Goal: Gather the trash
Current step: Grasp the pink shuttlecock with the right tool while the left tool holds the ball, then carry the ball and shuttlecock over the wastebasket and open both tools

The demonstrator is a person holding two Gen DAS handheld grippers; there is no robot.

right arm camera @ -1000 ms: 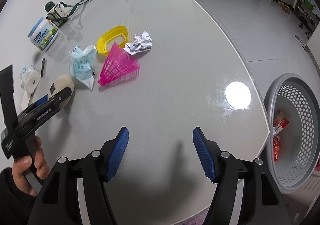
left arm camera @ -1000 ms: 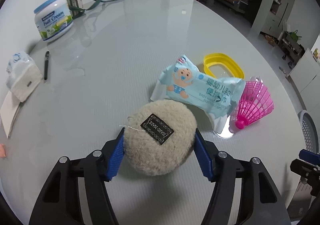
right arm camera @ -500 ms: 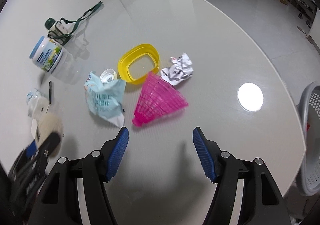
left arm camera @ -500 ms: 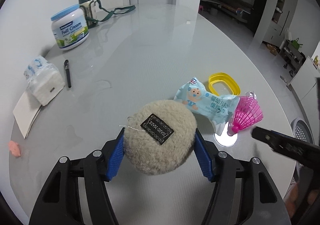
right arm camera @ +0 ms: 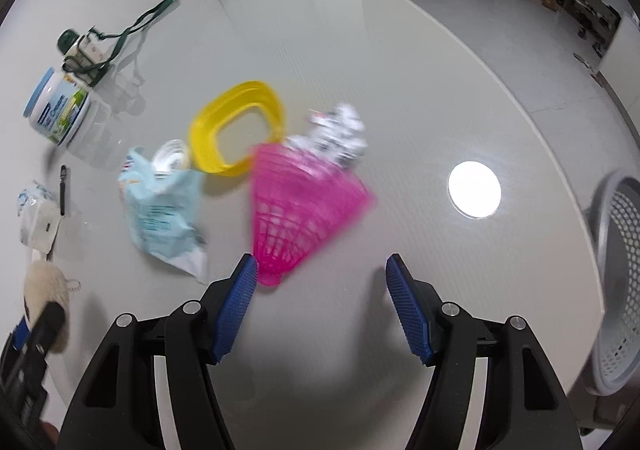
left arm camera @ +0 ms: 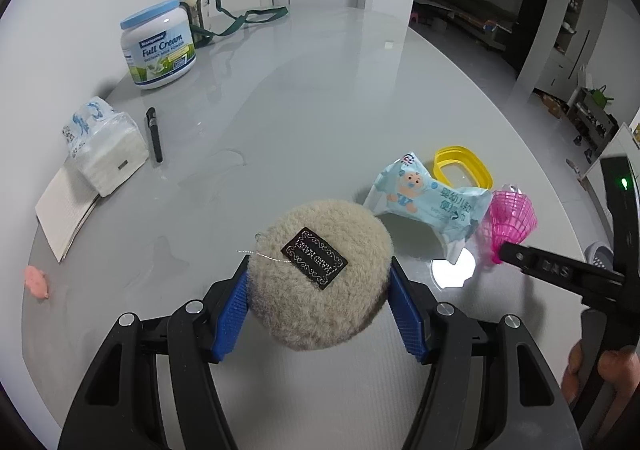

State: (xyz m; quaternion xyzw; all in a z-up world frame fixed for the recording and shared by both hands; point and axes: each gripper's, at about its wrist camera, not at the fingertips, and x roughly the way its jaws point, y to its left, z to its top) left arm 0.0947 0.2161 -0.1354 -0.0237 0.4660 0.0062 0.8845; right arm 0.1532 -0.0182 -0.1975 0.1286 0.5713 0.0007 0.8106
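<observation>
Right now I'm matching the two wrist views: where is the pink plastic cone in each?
Left wrist: pink cone at right, beside the blue wipes pack.
Right wrist: pink cone at centre, just ahead of the right gripper.
Shared landmark: yellow ring.

My left wrist view angled down across the table (left arm camera: pixel 304 97), my right steeper, closer, both sharing pink shuttlecock (right arm camera: pixel 296 205), wipes pack (left arm camera: pixel 432 205).

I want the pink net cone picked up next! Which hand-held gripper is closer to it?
Right. The right hand-held gripper is open, its tip right beside the pink net cone's narrow end. The left hand-held gripper is farther off, shut on the fluffy puff.
</observation>
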